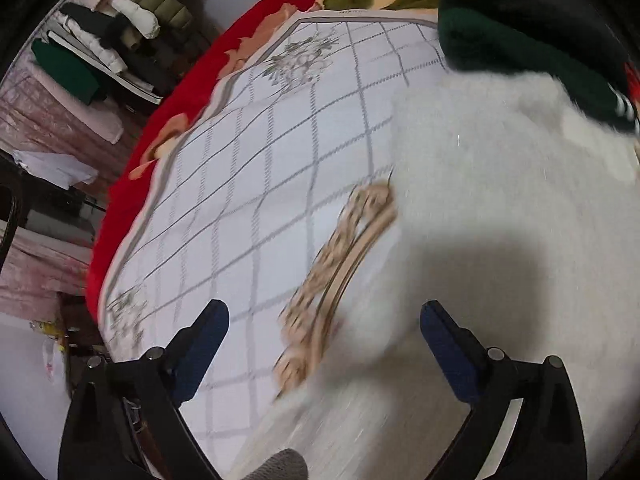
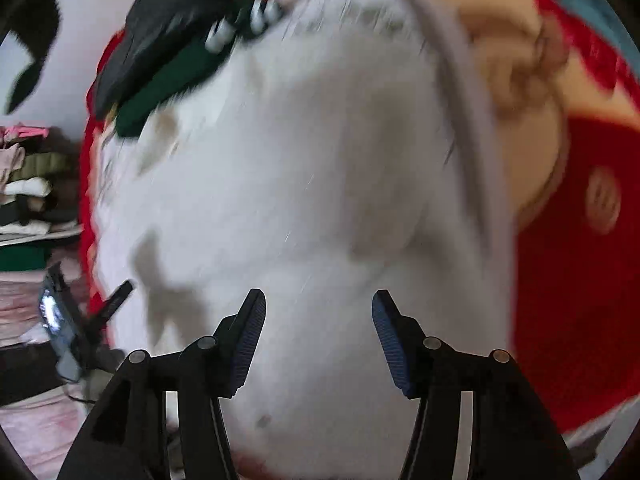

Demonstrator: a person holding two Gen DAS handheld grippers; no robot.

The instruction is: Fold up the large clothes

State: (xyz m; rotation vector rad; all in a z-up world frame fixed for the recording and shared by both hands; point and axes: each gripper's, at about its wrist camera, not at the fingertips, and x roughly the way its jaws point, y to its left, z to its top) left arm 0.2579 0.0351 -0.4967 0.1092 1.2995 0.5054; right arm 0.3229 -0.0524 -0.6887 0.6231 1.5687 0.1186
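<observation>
Both my tools are spread and pinching nothing. The left tool (image 1: 324,344) hangs over the bed, its fingers straddling the edge of the white garment (image 1: 500,208), which fills the right half of that frame. The garment's patterned beige trim (image 1: 340,272) runs from the lower middle of the frame up toward the centre, passing between the two pads, so it lies straight ahead of this tool and just beyond the tips. To the left of the trim is bare checked sheet (image 1: 248,184), with the red blanket (image 1: 192,92) curving along the sheet's far edge.

In the right view the right tool (image 2: 318,336) is also parted, with the white garment (image 2: 304,168) spreading from between its fingers up to the top centre of the frame. The cloth's long axis seems to run away from me, bottom to top, though motion blur hides its edges. A dark green garment (image 2: 172,76) lies across the top of the white one at upper left; the same dark piece (image 1: 520,48) shows at upper right in the left view.

I judge the left tool nearer a graspable edge, since the trim sits right in its mouth; the right tool faces only flat cloth. Whether either tool touches the fabric I cannot tell.
</observation>
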